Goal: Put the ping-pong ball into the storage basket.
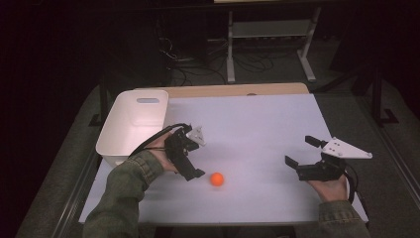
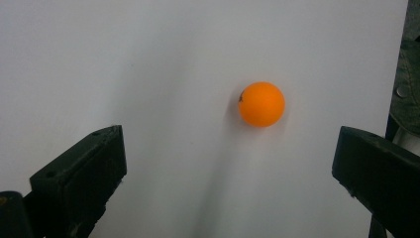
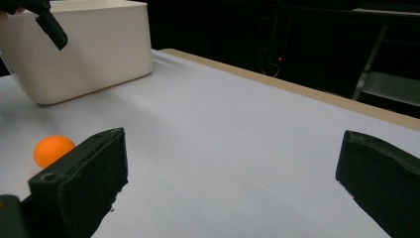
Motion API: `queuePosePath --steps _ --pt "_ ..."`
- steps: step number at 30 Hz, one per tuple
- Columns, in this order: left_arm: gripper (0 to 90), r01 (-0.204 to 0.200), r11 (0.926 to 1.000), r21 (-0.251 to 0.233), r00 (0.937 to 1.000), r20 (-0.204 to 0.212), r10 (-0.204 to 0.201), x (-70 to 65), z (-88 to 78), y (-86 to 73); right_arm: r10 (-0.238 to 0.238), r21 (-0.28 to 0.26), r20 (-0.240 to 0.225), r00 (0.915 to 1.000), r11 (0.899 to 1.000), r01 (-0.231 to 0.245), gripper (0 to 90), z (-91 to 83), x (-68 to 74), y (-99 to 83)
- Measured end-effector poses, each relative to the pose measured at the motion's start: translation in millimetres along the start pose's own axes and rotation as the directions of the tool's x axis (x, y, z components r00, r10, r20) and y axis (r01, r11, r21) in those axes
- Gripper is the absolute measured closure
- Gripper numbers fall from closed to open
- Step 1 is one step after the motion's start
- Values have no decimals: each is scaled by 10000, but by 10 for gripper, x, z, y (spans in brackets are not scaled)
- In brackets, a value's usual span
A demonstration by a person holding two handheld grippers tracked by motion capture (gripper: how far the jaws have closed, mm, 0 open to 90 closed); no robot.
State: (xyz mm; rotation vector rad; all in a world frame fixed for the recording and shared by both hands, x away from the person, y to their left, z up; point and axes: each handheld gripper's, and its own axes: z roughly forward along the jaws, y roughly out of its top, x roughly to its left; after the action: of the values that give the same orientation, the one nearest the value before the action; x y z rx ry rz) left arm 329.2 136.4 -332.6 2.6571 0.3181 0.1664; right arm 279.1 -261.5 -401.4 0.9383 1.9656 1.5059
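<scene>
Overhead, a person sits at a white table [image 1: 257,124] holding a two-jaw gripper in each hand. An orange ball [image 1: 216,179] rests on the table surface near the front edge, a little left of centre. The left gripper [image 1: 190,158] hovers just beside the ball, at the ball's ten o'clock, with its jaws spread wide and holding nothing. Seen along that gripper's own jaws, the ball [image 2: 261,104] lies ahead of the gap and nearer the right-hand jaw, not yet between the two.

The right gripper [image 1: 301,151] is well apart at the ball's three o'clock, jaws also wide apart and empty. A white bin [image 1: 132,124] stands at the table's far left, at the ball's eleven o'clock; it looks empty inside.

The step in hand appears to be picking up the ball with the left gripper. To do it well, the gripper should probably shift so the ball sits midway in the gap, come down until the jaws bracket its widest part, then close gently, since a round ball is likely to roll if one jaw touches first.

Open table lies between ball and bin, so a lifted path looks free. The front edge at six o'clock is near; a nudge that way could send the ball off.
</scene>
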Motion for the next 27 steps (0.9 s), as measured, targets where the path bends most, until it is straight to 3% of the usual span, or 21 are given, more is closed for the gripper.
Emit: queuePosePath --steps 27 --pt "0 -97 9999 50 9991 410 94 -91 235 22 -18 4 -30 10000 10000 18 0 -19 -1 -3"
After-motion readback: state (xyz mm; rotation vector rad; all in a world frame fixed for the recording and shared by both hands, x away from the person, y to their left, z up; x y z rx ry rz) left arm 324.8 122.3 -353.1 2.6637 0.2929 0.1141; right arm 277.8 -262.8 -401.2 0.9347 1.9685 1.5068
